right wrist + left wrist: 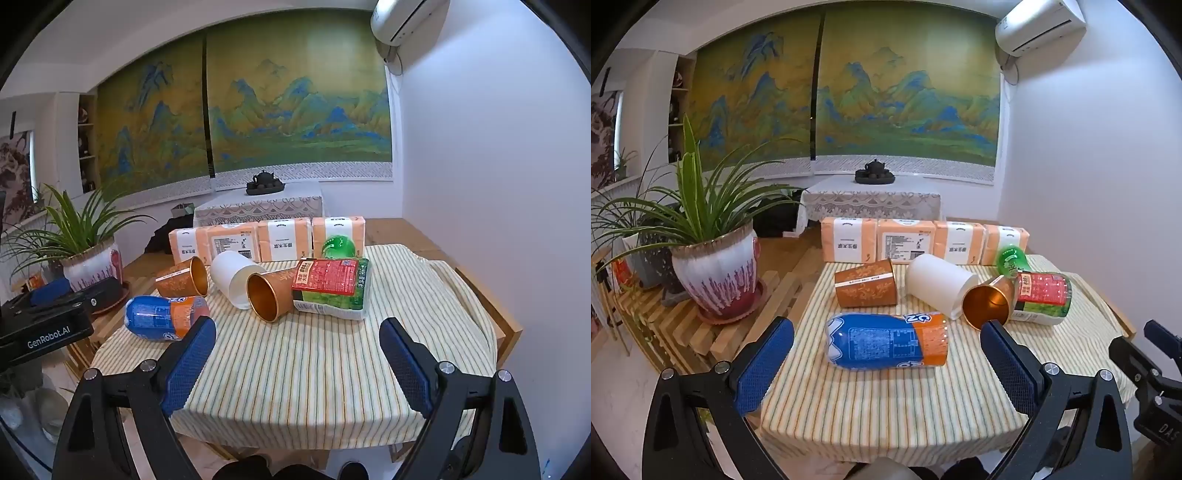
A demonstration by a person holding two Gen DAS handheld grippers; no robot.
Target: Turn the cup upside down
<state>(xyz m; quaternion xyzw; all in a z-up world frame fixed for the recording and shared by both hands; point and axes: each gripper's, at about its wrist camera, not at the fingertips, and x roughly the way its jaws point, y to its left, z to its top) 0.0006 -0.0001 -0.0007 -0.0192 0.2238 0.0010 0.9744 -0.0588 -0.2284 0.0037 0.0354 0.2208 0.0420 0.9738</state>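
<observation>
Three cups lie on their sides on the striped cloth (pixel 886 398): an orange patterned cup (pixel 865 283) (pixel 183 277) at the left, a white cup (pixel 940 286) (pixel 234 277) in the middle, and an orange cup with a gold inside (pixel 988 304) (pixel 269 295) at the right, its mouth facing me. My left gripper (pixel 886 339) is open and empty, held above the near part of the table over a blue and orange bottle (pixel 888 341). My right gripper (pixel 297 338) is open and empty above the bare cloth (pixel 314 369).
A green bottle with a red label (pixel 1043 295) (pixel 330 286) lies behind the right cup. Several orange tissue packs (pixel 905 240) (pixel 280 238) line the table's back. A potted plant (pixel 714 269) stands on a slatted bench at the left. The right gripper's body (pixel 1156 380) shows at the right edge.
</observation>
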